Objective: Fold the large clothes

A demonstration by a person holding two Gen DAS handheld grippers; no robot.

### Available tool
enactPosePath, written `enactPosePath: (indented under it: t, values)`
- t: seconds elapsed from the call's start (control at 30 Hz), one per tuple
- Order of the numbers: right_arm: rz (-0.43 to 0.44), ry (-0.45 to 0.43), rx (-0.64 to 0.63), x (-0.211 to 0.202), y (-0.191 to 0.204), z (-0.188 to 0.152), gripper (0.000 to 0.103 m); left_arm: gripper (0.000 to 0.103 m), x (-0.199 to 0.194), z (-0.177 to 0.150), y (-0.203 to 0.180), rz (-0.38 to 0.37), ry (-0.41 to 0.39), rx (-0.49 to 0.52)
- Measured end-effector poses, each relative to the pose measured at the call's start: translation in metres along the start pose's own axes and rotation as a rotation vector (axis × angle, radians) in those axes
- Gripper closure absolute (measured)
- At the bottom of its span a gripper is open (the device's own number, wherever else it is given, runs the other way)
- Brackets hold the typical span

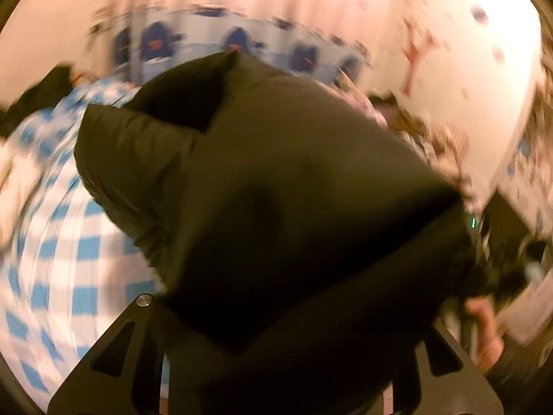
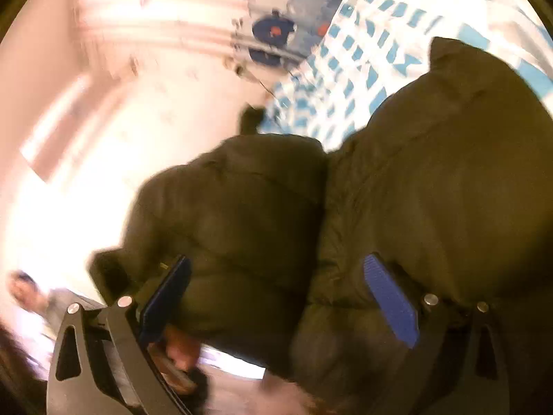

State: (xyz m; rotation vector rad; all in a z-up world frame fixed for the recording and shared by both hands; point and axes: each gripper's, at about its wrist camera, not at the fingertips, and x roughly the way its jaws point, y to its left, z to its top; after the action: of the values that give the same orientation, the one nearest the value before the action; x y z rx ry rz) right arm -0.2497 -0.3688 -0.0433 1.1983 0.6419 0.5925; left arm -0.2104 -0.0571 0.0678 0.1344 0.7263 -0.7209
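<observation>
A dark olive puffy jacket [image 1: 276, 190] fills the left wrist view, lifted off the bed and bunched over my left gripper [image 1: 276, 314]. Its fingertips are buried in the fabric, and the jacket hangs from them, so the gripper is shut on it. In the right wrist view the same jacket [image 2: 432, 190] bulges between the two blue pads [image 2: 390, 301] of my right gripper [image 2: 276, 294]. These pads stand wide apart with their faces showing, not pressing the cloth. A hand [image 1: 484, 328] shows at the jacket's right end. Both views are blurred by motion.
A bedspread in blue and white checks [image 1: 69, 259] [image 2: 363, 52] lies under the jacket. Pale bedding with dark blue prints [image 1: 235, 41] [image 2: 273, 31] lies at the far end. White patterned cloth [image 1: 466, 52] rises at the right. A blurred person [image 2: 24, 294] is at the lower left.
</observation>
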Motion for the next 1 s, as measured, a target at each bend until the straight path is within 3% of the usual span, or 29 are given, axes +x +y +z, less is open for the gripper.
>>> enactPosePath:
  t: [0.17, 0.33, 0.4, 0.47, 0.53, 0.6, 0.73, 0.87, 0.93, 1.0]
  values:
    - [0.133, -0.119, 0.099, -0.061, -0.014, 0.006, 0.007, 0.074, 0.058, 0.002, -0.084, -0.004, 0.113, 0.199]
    - [0.131, -0.173, 0.146, -0.108, -0.035, 0.023, 0.007, 0.073, 0.103, -0.017, -0.148, -0.004, 0.204, 0.373]
    - [0.115, -0.175, 0.153, -0.117, -0.039, 0.027, 0.007, 0.065, 0.117, -0.027, -0.172, 0.021, 0.239, 0.464]
    - [0.085, -0.161, 0.162, -0.123, -0.044, 0.034, 0.007, 0.048, 0.132, -0.040, -0.193, 0.061, 0.266, 0.574]
    - [0.023, -0.160, 0.140, -0.128, -0.040, 0.034, 0.007, 0.027, 0.141, -0.060, -0.214, 0.110, 0.287, 0.689]
    - [-0.069, -0.174, 0.063, -0.138, -0.024, 0.041, 0.007, 0.018, 0.149, -0.075, -0.229, 0.153, 0.290, 0.776]
    - [-0.101, -0.128, -0.052, -0.133, 0.003, 0.066, 0.007, 0.018, 0.150, -0.086, -0.235, 0.187, 0.293, 0.840]
    - [-0.219, 0.045, -0.181, -0.078, 0.027, 0.093, 0.007, 0.016, 0.137, -0.090, -0.251, 0.157, 0.291, 0.838]
    - [-0.326, 0.124, -0.243, -0.040, 0.028, 0.102, 0.007, 0.016, 0.138, -0.085, -0.252, 0.144, 0.291, 0.842]
    - [-0.587, 0.170, -0.352, -0.003, 0.025, 0.105, 0.007, 0.016, 0.122, -0.088, -0.250, 0.124, 0.293, 0.839]
